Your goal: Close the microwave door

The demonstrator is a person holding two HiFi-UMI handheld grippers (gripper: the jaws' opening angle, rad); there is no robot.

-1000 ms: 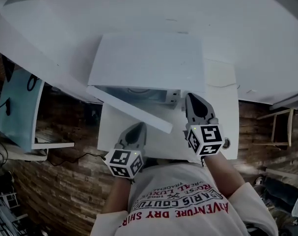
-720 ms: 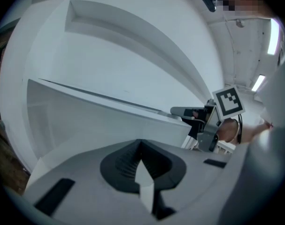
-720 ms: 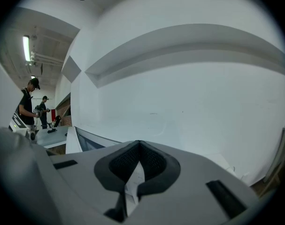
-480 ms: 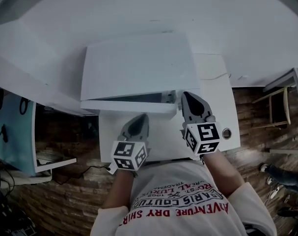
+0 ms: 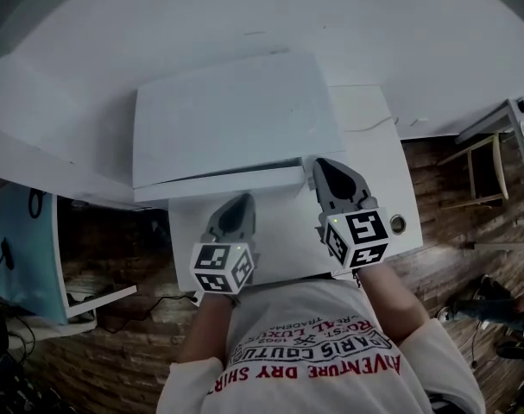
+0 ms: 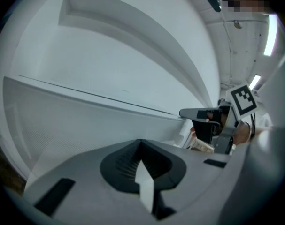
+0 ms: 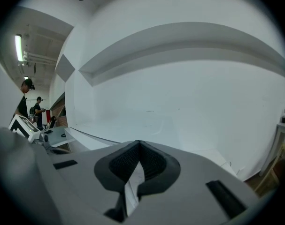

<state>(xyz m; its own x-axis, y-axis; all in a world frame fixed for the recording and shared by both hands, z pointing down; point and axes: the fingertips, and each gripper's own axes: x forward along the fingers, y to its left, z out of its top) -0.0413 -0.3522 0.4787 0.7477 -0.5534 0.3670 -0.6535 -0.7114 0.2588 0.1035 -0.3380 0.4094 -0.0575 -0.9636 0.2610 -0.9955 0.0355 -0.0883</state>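
Microwave door (image 5: 218, 183) is lying almost shut across the frame centre, long axis left-right, just above the left gripper (image 5: 237, 207). The right gripper (image 5: 324, 169) is sitting beside its right end. Both are holding their jaws pressed together, empty.

- A small white rectangular table (image 5: 375, 169) stands on a brown wood-plank floor (image 5: 115, 352).
- A white box-shaped microwave (image 5: 236, 119) covers most of its top.
- A small round ring (image 5: 398, 224) sits near its right front corner.
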